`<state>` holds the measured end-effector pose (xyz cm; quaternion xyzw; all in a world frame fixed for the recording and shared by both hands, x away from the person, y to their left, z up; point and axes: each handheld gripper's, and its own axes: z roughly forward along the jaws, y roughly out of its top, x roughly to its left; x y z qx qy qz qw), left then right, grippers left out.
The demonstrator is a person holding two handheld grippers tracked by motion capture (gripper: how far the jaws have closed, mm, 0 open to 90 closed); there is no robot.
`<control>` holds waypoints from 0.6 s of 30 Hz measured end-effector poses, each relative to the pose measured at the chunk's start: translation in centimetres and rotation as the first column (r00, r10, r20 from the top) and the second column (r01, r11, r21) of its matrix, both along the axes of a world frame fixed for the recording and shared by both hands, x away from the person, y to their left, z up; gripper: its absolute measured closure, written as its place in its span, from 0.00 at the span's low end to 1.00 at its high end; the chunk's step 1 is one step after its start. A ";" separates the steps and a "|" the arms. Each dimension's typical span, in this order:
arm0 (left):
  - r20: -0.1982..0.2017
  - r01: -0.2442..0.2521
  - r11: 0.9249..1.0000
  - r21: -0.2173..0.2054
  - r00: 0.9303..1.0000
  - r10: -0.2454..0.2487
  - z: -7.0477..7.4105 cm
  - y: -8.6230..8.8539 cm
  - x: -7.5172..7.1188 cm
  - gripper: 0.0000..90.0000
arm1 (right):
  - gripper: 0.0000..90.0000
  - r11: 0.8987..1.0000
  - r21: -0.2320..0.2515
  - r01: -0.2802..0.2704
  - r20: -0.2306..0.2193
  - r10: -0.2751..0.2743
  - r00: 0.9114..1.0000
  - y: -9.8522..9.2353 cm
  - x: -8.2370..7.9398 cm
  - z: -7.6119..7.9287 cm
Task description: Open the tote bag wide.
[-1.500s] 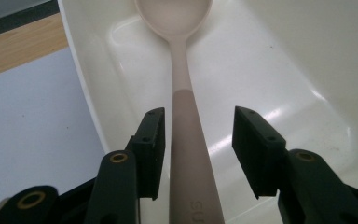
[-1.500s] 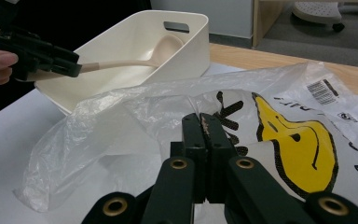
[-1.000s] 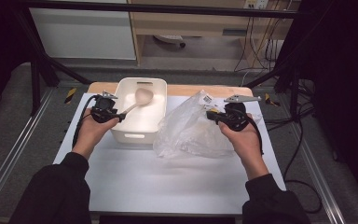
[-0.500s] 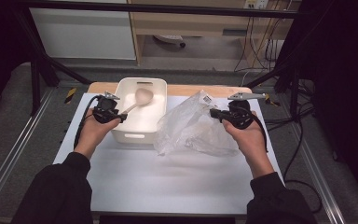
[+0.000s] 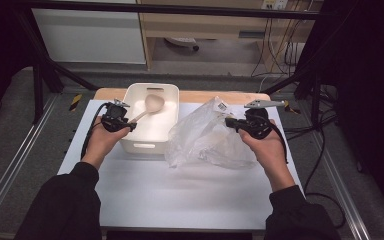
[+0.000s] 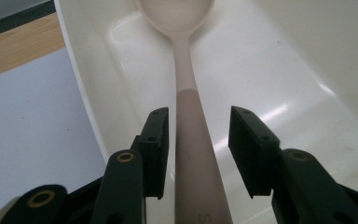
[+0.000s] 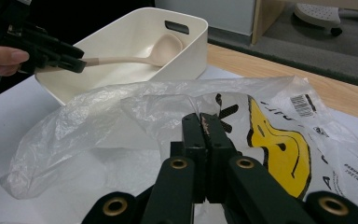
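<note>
Left gripper [image 6: 198, 154] straddles the handle of the spoon [image 6: 189, 116] with its jaws spread; they have just been closing a little, one pad beside the handle and the other with a clear gap, so nothing is clamped yet. In the high view the spoon lies slanted in the white bin [image 5: 130, 145] at the upper middle of the frame, bowl toward the far wall, handle rising over the near left rim. It looks like smooth, stiff, pale beige plastic or silicone: light, hard to damage, but round and slick, so I judge it could twist or slip unless pinched squarely on the thicker lower handle, where the jaws already sit. The bin is glossy rigid plastic with rounded corners and a slot handle.

Right gripper [image 7: 206, 126] has its jaws pressed together on a fold of the plastic bag [image 7: 121, 121], which lies crumpled on the white table [image 5: 180, 200] right of the bin. The bag is thin, translucent, crinkly film with yellow and black print and a barcode label; it is limp, nearly weightless, likely to tear or slide free, and best taken at a bunched edge.
</note>
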<state>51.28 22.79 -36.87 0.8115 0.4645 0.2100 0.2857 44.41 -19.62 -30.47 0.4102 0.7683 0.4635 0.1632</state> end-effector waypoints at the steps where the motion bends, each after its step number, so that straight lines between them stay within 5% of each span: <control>1: -0.001 0.000 1.000 0.001 1.000 0.000 0.0 0.0 0.0 0.66 | 1.00 1.000 -0.001 0.000 -0.002 0.000 1.000 0.0 0.0 0.0; 18: -0.020 0.000 1.000 0.022 1.000 0.001 -0.2 -0.1 0.2 0.75 | 1.00 0.996 -0.066 -0.057 -0.027 0.056 0.998 0.3 -0.6 -1.5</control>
